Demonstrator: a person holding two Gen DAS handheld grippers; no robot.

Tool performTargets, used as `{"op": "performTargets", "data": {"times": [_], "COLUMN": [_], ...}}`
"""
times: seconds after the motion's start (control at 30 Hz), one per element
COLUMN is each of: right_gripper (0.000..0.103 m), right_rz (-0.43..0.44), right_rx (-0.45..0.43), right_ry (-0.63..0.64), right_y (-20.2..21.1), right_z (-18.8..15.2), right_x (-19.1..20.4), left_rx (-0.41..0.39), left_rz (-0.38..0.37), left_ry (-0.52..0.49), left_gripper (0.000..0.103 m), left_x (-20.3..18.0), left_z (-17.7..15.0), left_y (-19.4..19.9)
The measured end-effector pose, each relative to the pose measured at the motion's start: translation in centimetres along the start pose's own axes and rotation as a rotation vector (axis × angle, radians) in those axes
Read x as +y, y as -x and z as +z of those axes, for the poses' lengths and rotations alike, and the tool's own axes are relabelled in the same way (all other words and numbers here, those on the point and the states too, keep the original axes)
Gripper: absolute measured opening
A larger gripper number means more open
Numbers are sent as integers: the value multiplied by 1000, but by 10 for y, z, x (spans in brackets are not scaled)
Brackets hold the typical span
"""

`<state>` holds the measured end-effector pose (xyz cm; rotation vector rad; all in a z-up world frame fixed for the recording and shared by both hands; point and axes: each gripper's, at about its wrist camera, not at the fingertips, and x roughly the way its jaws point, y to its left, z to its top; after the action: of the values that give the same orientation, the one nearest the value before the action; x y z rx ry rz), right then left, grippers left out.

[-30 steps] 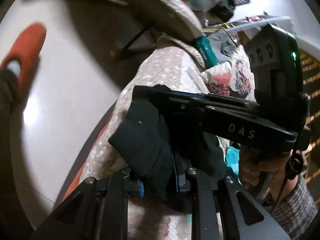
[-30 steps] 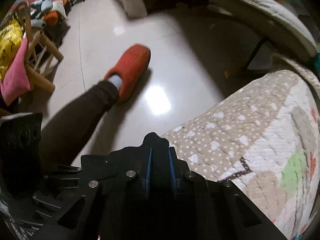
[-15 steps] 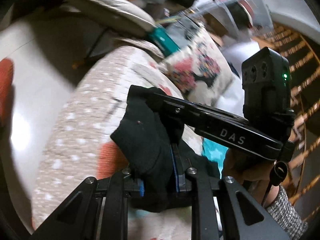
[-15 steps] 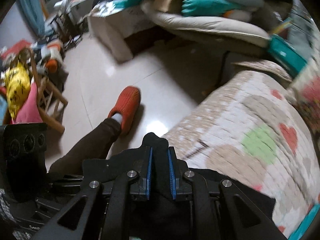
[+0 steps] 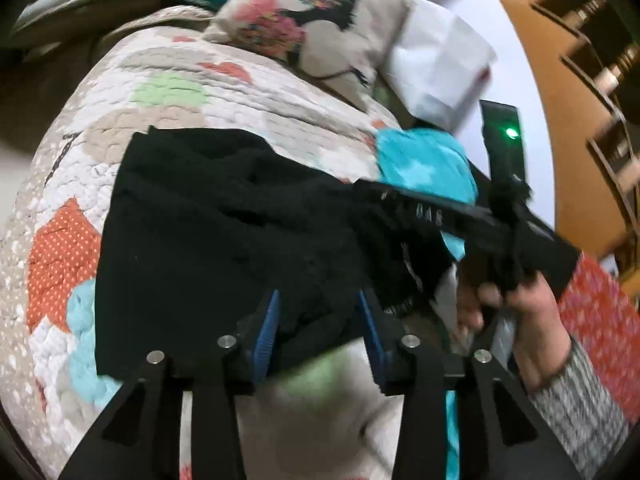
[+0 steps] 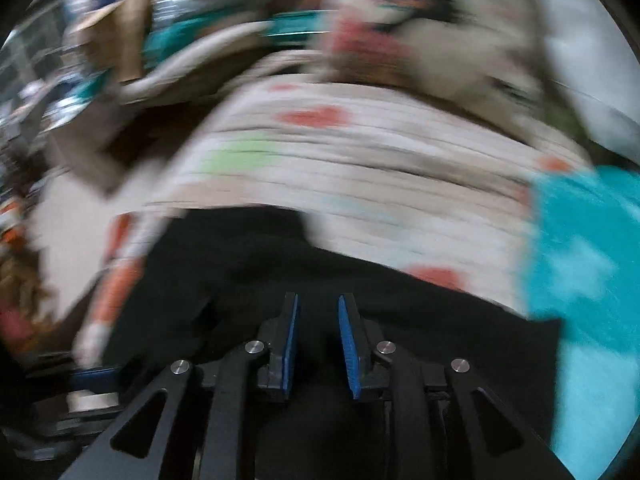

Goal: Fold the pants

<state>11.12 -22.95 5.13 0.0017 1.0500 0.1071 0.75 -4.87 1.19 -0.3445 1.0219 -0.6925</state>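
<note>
The black pants (image 5: 224, 232) lie in a folded heap on the patchwork quilt (image 5: 168, 92). My left gripper (image 5: 320, 320) is at their near edge, its jaws parted, with black cloth lying loose between the blue pads (image 5: 266, 328). My right gripper (image 5: 500, 220) shows at the right of the left wrist view, held in a hand. In the blurred right wrist view the right gripper (image 6: 318, 336) is over the pants (image 6: 320, 280) with its jaws parted and a clear gap between them.
A floral cushion (image 5: 312, 24) and a white item (image 5: 436, 68) lie at the far end of the quilt. A turquoise cloth (image 5: 424, 164) lies to the right of the pants, also in the right wrist view (image 6: 584, 264). A wooden stair rail (image 5: 600, 60) stands at the right.
Both grippers swung from the quilt's edge over the floor onto the quilt, carrying the pants. Both have opened their jaws, and the pants now lie on the quilt.
</note>
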Motion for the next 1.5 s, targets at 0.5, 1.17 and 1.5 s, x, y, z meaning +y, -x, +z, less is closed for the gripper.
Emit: {"op": "performTargets", "data": {"times": [0.5,1.17,1.5], "right_gripper": [16,32,9], "right_rz": [234,243,218], "right_rx": [128,230,235], "right_ry": [-11,276,328], "right_y": [-39,-97,-104], "right_z": [-20,51,67], "right_x": [55,179,217], "left_rx": [-110,-72,-85], "left_rz": [193,203,146], "left_ry": [182,143,274], "left_gripper": [46,12,11], "left_x": [72,93,128], "left_z": [5,-2,0], "left_y": [45,-4,23]}}
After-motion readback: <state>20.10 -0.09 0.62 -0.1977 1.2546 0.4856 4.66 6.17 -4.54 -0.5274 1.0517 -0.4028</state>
